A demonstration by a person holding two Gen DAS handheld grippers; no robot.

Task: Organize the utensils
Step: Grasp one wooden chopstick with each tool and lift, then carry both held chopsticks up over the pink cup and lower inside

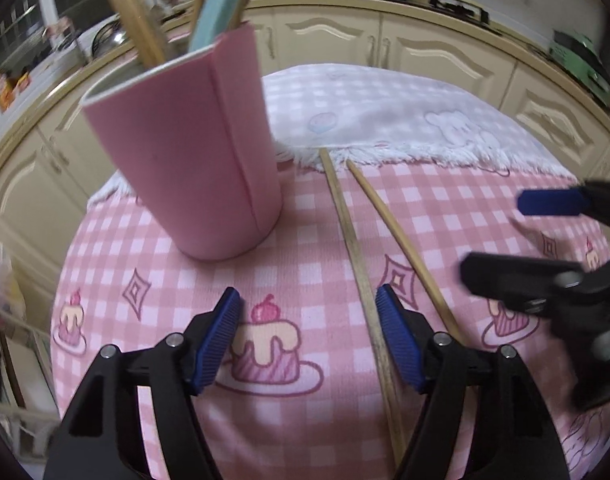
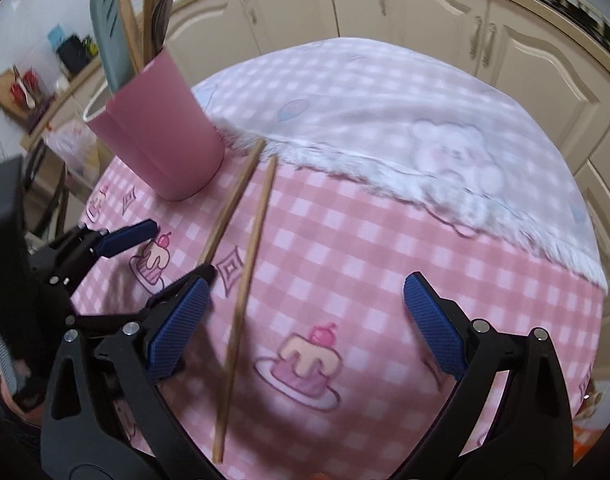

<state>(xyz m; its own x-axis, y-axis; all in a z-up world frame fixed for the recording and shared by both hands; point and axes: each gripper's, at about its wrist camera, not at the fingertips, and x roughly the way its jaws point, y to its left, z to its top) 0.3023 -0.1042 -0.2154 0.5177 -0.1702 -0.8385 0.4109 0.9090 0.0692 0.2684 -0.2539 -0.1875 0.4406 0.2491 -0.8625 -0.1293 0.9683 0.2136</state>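
Observation:
A pink utensil holder (image 1: 193, 152) stands on the pink checked tablecloth, holding wooden utensils and a light-blue utensil (image 1: 221, 4). It also shows in the right wrist view (image 2: 165, 132). Two wooden chopsticks lie side by side on the cloth: the left one (image 1: 357, 264) and the right one (image 1: 405, 248); in the right wrist view they are the left one (image 2: 233, 200) and the right one (image 2: 245, 280). My left gripper (image 1: 307, 340) is open and empty, its right finger next to the left chopstick. My right gripper (image 2: 305, 332) is open and empty above the right chopstick.
A white fluffy towel (image 1: 405, 120) with a bear print covers the table's far half. Cream kitchen cabinets (image 1: 345, 44) curve behind the table. The right gripper (image 1: 545, 248) shows at the right of the left wrist view; the left gripper (image 2: 153, 252) shows at the left of the right wrist view.

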